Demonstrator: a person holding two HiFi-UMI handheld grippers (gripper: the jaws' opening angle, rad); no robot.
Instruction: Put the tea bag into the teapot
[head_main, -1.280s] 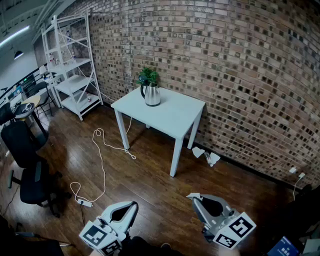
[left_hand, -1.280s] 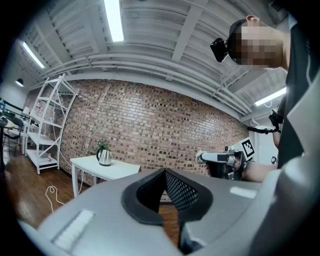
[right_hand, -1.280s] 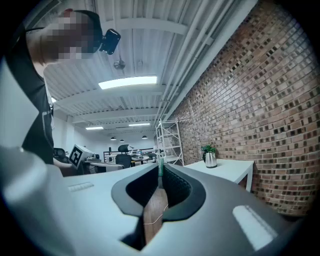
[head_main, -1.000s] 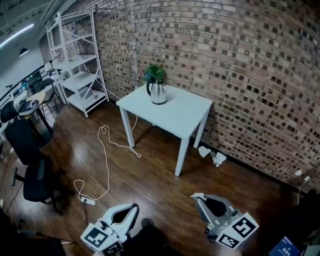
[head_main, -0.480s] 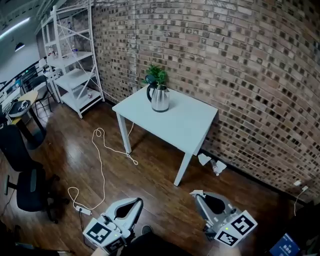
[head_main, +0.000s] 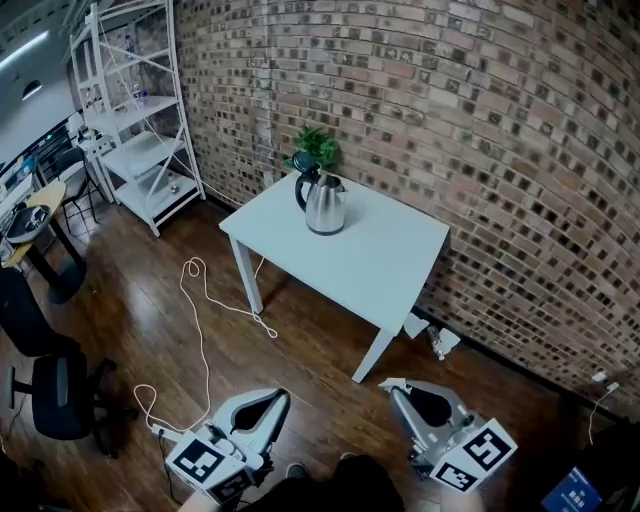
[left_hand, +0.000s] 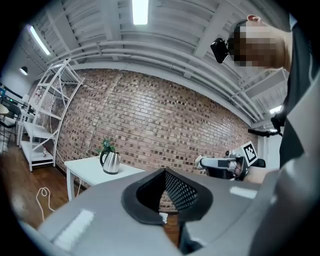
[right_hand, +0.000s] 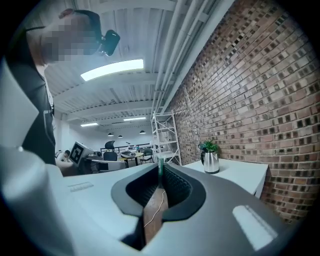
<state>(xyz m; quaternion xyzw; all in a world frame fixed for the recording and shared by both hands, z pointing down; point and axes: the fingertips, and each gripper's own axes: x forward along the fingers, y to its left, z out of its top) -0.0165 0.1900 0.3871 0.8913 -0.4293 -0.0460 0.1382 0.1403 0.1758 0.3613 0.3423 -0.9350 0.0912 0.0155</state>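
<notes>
A steel teapot (head_main: 325, 207) with a black handle stands at the far left end of a white table (head_main: 385, 275) by the brick wall. Both grippers hang low over the wooden floor, well short of the table. My right gripper (head_main: 392, 390) is shut on a thin green-edged tea bag (right_hand: 159, 167), which shows as a small white tip (head_main: 386, 386) in the head view. My left gripper (head_main: 277, 397) has its jaws together with nothing in them. The teapot shows far ahead in the left gripper view (left_hand: 110, 162) and in the right gripper view (right_hand: 211, 162).
A small green plant (head_main: 316, 148) sits just behind the teapot. A white shelf rack (head_main: 130, 120) stands at the wall on the left. A white cable (head_main: 200, 320) trails over the floor, a black office chair (head_main: 55, 390) is at lower left, and white scraps (head_main: 432, 338) lie by the wall.
The view has come nearer to the table, which now looks larger and more central. Both grippers keep their places low in the frame, shut as before.
</notes>
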